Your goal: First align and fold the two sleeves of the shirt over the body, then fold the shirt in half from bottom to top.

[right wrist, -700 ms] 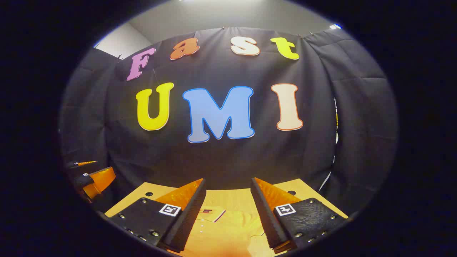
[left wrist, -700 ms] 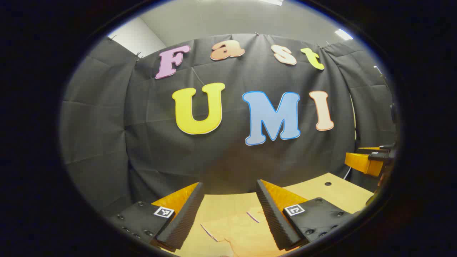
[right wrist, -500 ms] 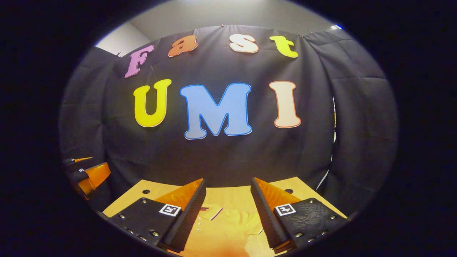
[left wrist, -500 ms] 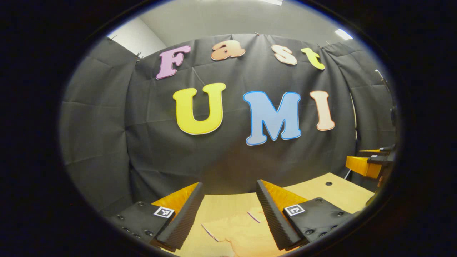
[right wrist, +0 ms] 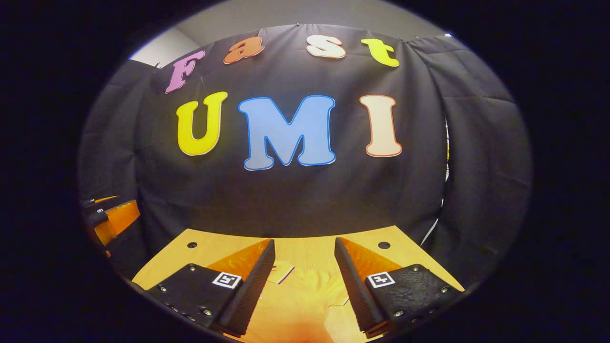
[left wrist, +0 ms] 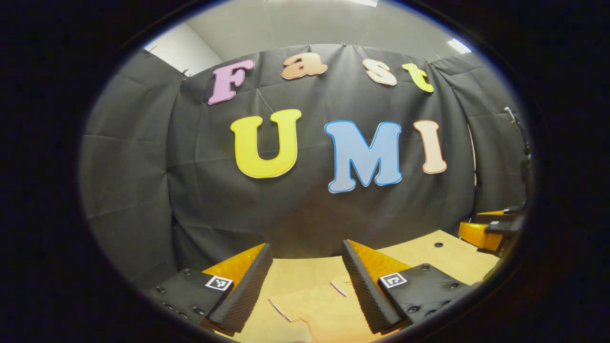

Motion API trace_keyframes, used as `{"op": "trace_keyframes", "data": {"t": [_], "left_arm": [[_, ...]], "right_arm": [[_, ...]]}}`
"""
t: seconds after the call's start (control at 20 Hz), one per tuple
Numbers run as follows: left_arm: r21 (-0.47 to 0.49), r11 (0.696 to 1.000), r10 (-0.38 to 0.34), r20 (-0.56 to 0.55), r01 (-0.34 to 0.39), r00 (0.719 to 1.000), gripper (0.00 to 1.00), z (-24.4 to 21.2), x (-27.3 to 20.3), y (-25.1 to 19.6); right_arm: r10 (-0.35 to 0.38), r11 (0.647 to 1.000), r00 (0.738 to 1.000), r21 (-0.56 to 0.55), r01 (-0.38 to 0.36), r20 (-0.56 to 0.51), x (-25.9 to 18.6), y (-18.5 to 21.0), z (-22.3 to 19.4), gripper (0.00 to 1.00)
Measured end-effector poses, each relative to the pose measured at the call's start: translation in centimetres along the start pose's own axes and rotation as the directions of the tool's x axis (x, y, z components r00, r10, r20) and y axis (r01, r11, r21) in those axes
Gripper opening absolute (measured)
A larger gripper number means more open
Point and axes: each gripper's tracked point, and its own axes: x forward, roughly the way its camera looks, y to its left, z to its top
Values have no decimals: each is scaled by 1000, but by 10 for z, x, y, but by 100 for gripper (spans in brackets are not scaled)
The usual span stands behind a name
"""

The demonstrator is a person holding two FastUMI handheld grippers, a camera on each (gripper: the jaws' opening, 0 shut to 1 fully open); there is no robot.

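A yellow-orange shirt point(left wrist: 317, 309) lies flat on the wooden table point(left wrist: 443, 259), seen low in the left gripper view between my fingers. The left gripper point(left wrist: 305, 257) hangs open above it, nothing held. The right gripper view has the shirt point(right wrist: 300, 300) with its collar point(right wrist: 281, 271) near the far edge. Above that cloth the right gripper point(right wrist: 304, 250) is open and holds nothing. The right gripper point(left wrist: 488, 231) appears at the right edge of the left gripper view. At the left edge of the right gripper view is the left gripper point(right wrist: 109, 219).
The table point(right wrist: 209, 247) has small round holes point(right wrist: 383, 245) near its far corners. The black cloth wall point(right wrist: 305, 190) rises right behind the table's far edge. A pale wall and ceiling lights show above the cloth.
The right gripper has tilted downward, so more of the table and shirt shows in its view. In the left gripper view it has sunk lower at the right edge. The left gripper barely moved.
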Motion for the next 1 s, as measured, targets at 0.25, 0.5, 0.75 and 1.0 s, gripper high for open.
{"op": "trace_keyframes", "data": {"t": [0.25,0.5,0.75,1.0], "left_arm": [[-2,1000,-1,-4,1,1000,95,0,0,0],[-1,1000,11,-11,-11,1000,95,0,-2,2],[-4,999,43,-27,-44,999,95,-2,-4,5],[6,997,80,-38,-80,996,96,-6,-13,19]], "right_arm": [[-7,1000,999,-10,6,-34,8,-5,-16,81],[-21,999,989,-32,17,-146,33,-19,-62,81],[-35,999,968,-46,24,-247,60,-31,-110,81],[-49,998,931,-55,32,-361,86,-50,-163,81]]}}
